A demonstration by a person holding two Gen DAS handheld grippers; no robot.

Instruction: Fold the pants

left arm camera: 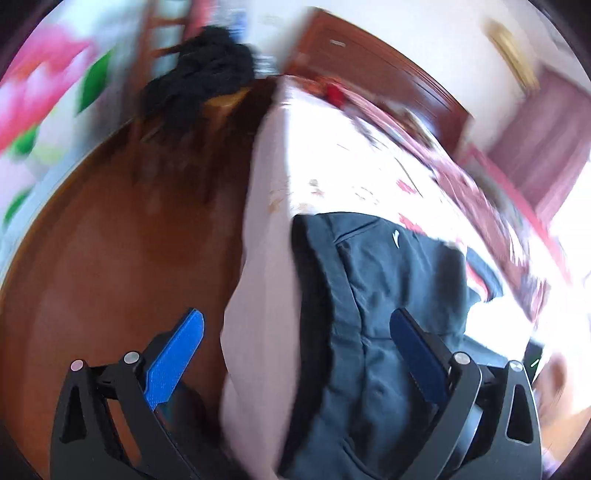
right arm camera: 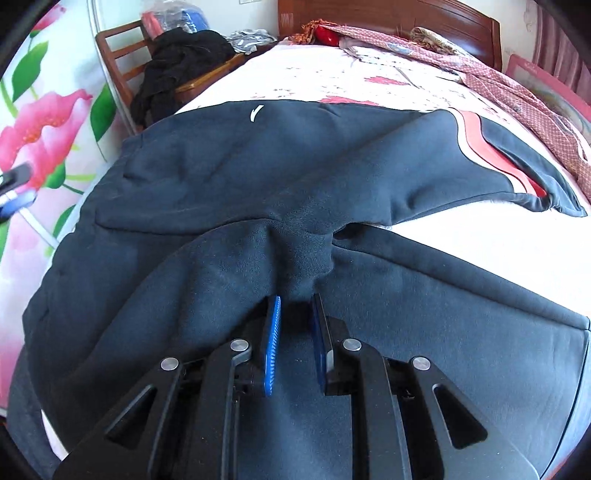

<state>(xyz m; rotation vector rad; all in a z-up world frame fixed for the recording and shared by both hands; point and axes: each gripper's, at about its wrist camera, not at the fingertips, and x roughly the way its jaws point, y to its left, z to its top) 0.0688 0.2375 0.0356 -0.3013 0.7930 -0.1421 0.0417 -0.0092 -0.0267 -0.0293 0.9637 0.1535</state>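
Observation:
Dark navy pants lie spread across the bed, with a small white logo near the waist. One leg runs to the right and ends in red and white stripes. My right gripper is shut on a bunched fold of the fabric where the two legs meet. In the blurred left wrist view, my left gripper stands wide open with nothing between its blue pads. It hangs over the bed's edge, beside the waist end of the pants. A part of the left gripper also shows at the left edge of the right wrist view.
The bed has a white floral sheet, a crumpled pink checked quilt and a wooden headboard. A wooden chair piled with black clothes stands left of the bed. Brown floor lies beside it, and a flowered panel is at the left.

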